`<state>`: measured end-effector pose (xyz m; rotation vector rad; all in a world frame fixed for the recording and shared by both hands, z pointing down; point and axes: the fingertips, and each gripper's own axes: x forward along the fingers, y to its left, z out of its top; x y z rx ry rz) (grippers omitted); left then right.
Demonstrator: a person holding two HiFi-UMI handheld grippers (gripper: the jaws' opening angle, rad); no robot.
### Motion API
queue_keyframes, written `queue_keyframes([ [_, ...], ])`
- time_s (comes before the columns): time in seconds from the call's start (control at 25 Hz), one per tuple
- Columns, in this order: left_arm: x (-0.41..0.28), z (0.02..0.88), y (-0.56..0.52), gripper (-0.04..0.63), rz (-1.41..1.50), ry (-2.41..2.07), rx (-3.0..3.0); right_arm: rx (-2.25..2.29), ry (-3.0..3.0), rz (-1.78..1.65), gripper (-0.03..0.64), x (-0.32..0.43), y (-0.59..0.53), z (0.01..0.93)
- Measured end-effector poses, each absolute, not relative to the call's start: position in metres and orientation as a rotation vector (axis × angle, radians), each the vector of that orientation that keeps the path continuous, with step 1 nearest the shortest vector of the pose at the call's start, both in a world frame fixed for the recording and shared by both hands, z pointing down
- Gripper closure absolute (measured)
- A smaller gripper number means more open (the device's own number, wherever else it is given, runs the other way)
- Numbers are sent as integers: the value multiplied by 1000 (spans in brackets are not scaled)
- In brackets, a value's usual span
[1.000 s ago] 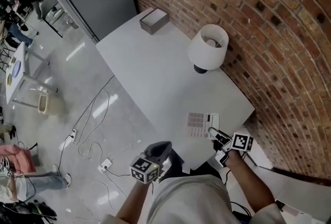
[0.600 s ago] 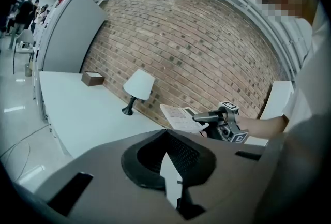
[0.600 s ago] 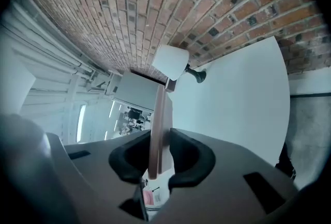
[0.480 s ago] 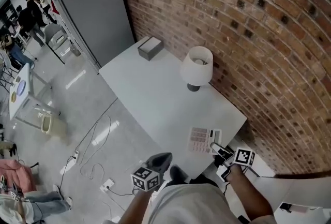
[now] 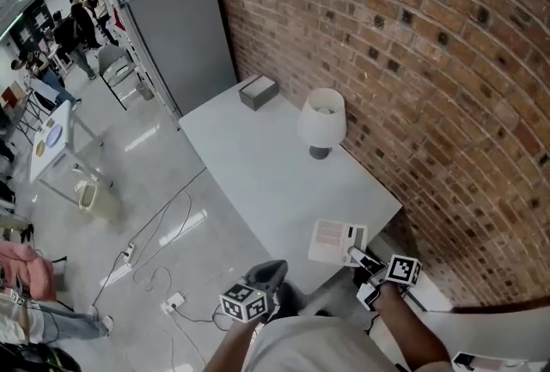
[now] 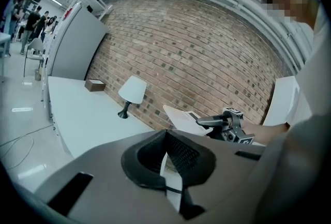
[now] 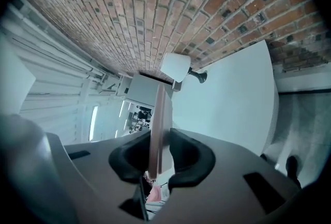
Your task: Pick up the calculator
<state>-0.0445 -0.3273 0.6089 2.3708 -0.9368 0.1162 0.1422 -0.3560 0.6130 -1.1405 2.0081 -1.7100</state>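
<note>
My right gripper (image 5: 354, 255) has its fingers clamped on the calculator (image 5: 331, 240), gripping it by its near end. In the right gripper view the calculator (image 7: 158, 114) stands edge-on between the two pads, which press on it from either side, and it juts out well past the fingertips (image 7: 192, 157). Seen from the head view, it reaches forward from those fingers over the near corner of the table (image 5: 258, 155), keypad up. From the left gripper view the calculator (image 6: 181, 118) sits tilted and lifted clear of the tabletop, with the right gripper (image 6: 207, 121) holding it at one end. My left gripper (image 5: 271, 265) is closed on nothing. Its own view shows the pad tips (image 6: 166, 137) meeting at a point, with only a thin pale sliver showing behind them lower down. It hangs off the table's near edge, beside and a little lower than the right fingers in the head view, and well apart from the calculator. Far beyond both sets of fingers a white lamp (image 5: 321, 123) stands upright on the table next to the brick wall (image 5: 412, 52). Farther still, a small box (image 5: 258, 91) rests at the far corner. Cables (image 5: 155, 250) trail on the floor out past the left fingers.
</note>
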Motion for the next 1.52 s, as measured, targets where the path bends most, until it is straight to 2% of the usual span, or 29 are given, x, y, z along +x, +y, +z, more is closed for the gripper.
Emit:
queue_keyframes([
  [0.56,-33,594,-225,581,90,-1160,2312,-1032,2062,-1722,525,183,-285,614],
  [1.52,-83,553,-207,581,15,-1091,2385,-975,2031,-1592,526,132,-255,568],
])
